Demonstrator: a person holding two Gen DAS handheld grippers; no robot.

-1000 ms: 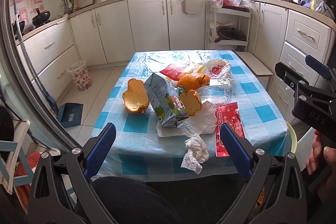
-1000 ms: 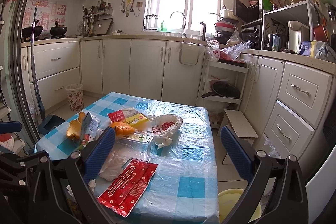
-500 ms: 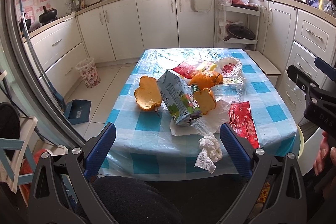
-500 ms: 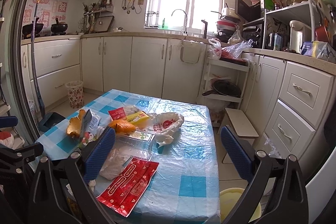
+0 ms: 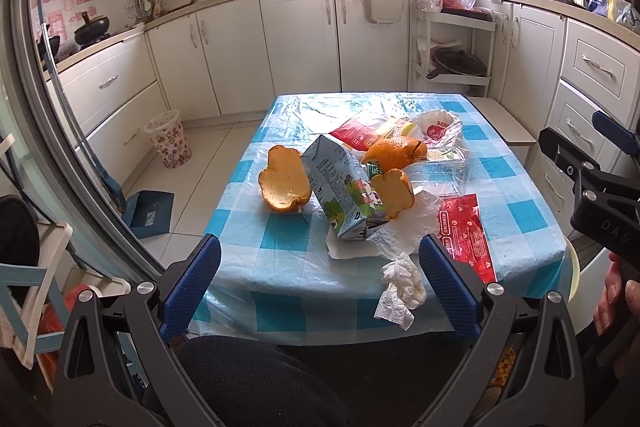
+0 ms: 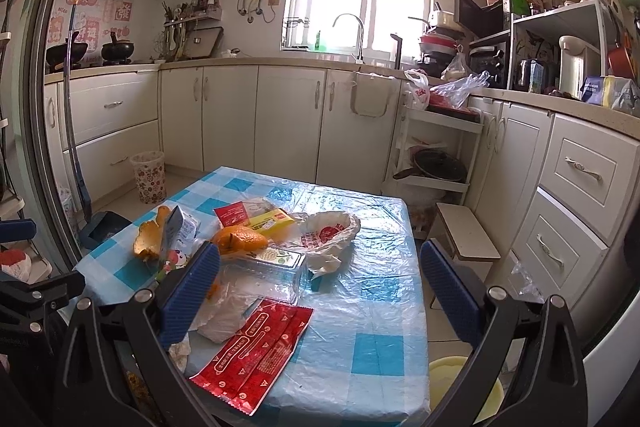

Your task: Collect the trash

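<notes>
Trash lies on a blue-checked table [image 5: 280,239]: a crumpled tissue [image 5: 400,285] at the near edge, a milk carton [image 5: 344,195], orange peels [image 5: 284,181], a red wrapper [image 5: 464,233] [image 6: 256,347], a clear plastic box [image 6: 260,275], a white plastic bag [image 6: 328,233]. My left gripper [image 5: 320,287] is open and empty, hovering before the table's near edge, above the tissue. My right gripper [image 6: 316,295] is open and empty at the table's right side, above the red wrapper; it also shows in the left wrist view [image 5: 592,187].
A patterned waste basket [image 5: 168,139] stands on the floor by the left cabinets, a dustpan [image 5: 150,213] near it. A yellow bucket [image 6: 464,383] sits on the floor at the table's right corner. A low stool [image 6: 466,231] and shelf rack [image 6: 436,155] stand behind.
The left gripper has shifted left and slightly closer, so the table sits further right in its view. The right gripper has barely moved. Both stay open.
</notes>
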